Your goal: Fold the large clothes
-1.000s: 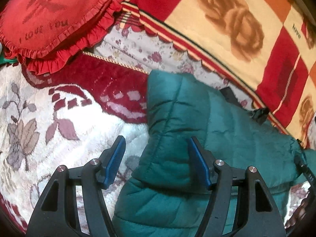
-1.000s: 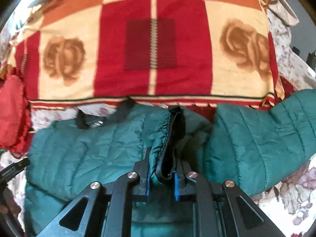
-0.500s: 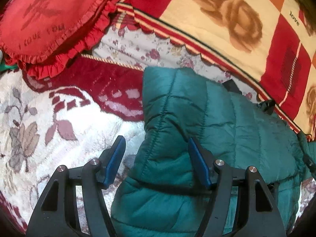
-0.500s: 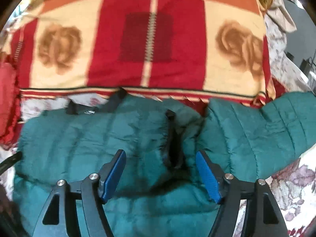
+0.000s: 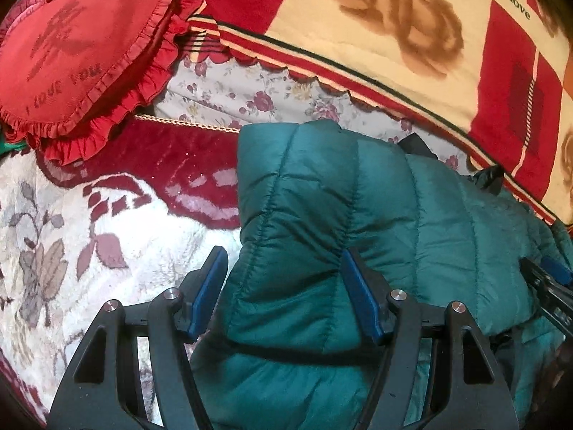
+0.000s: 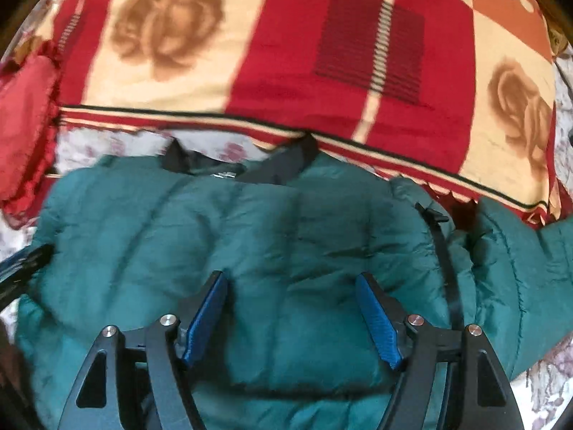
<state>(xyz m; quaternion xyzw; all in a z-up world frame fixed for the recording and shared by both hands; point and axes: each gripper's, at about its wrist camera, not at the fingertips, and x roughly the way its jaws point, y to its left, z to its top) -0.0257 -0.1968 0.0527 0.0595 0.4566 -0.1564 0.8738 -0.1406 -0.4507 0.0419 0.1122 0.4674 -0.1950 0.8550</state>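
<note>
Teal quilted puffer jacket (image 6: 286, 236) folded flat; left claw (image 5: 283, 276), right claw (image 6: 292, 301) spread, empty.

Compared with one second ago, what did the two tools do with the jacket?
The right tool let go of the black zipper edge and opened over the green jacket. The left tool stayed open at the jacket's folded edge; the red pillow is unmoved.

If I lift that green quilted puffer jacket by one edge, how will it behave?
The green quilted puffer jacket will probably flop and drape, since it already lies folded over itself. Its puffed panels suggest it is light for its bulk and may spring open. The sheen of its fabric hints that it could slip from a shallow pinch.
</note>
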